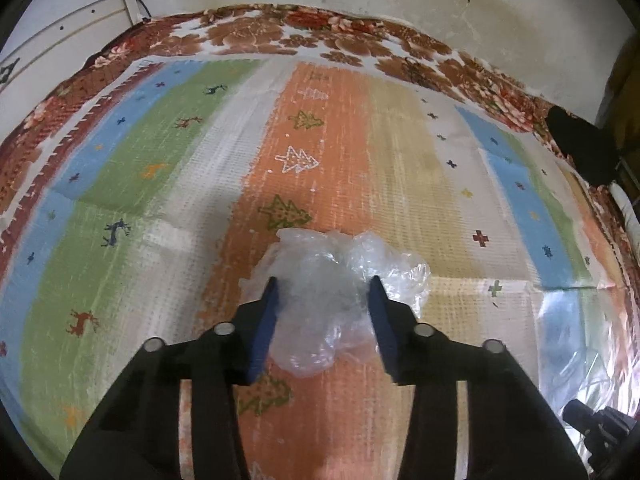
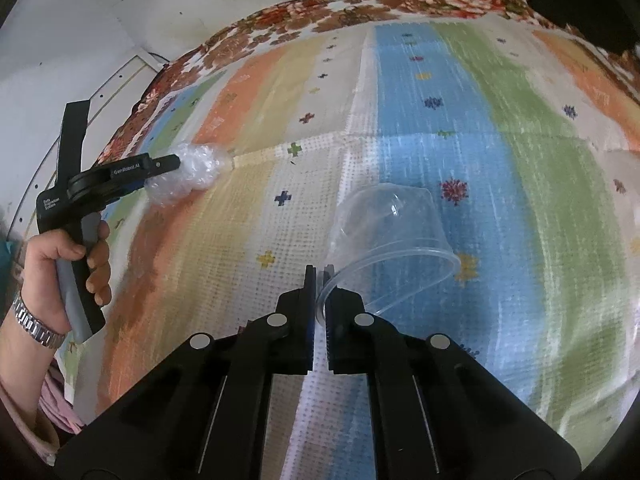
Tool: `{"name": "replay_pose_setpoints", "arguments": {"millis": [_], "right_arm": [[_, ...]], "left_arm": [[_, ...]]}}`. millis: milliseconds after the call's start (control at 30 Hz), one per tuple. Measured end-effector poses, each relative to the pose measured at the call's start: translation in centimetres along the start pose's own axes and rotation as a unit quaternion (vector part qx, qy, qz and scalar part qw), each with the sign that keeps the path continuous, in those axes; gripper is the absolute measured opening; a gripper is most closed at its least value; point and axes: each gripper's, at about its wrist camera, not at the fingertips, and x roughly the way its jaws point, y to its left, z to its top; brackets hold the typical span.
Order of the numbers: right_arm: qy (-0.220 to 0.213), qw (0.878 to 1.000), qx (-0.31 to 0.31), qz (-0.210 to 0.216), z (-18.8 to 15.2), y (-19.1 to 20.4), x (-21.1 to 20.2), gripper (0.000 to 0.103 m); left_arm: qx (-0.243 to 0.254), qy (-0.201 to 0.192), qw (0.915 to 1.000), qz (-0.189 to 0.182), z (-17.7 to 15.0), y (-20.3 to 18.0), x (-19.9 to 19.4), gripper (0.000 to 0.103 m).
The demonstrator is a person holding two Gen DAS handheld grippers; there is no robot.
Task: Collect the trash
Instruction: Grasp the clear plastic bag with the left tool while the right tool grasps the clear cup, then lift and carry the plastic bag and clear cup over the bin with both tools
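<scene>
Striped, woven-looking bedcover with little trees and crosses spreads over the bed, floral border at its far edge. Left hand-held gripper straddles a crumpled clear plastic wad mid-bed, pads touching its sides; it looks feather-light, soft and springy. Right hand-held gripper is pinched on the thin rim of a tipped clear plastic cup: light, slick, easily crushed.

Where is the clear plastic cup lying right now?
In the right wrist view, the clear plastic cup lies tipped on the striped mat, its rim pinched by the right gripper.
</scene>
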Motion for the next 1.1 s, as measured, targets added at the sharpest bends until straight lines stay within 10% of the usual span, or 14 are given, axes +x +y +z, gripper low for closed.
{"name": "replay_pose_setpoints", "arguments": {"millis": [1100], "right_arm": [[-0.062, 0.985, -0.136, -0.087, -3.0, 6.1, -11.8, 0.003]], "left_arm": [[0.003, -0.041, 0.9992, -0.005, -7.8, -2.7, -15.6, 0.034]]}}
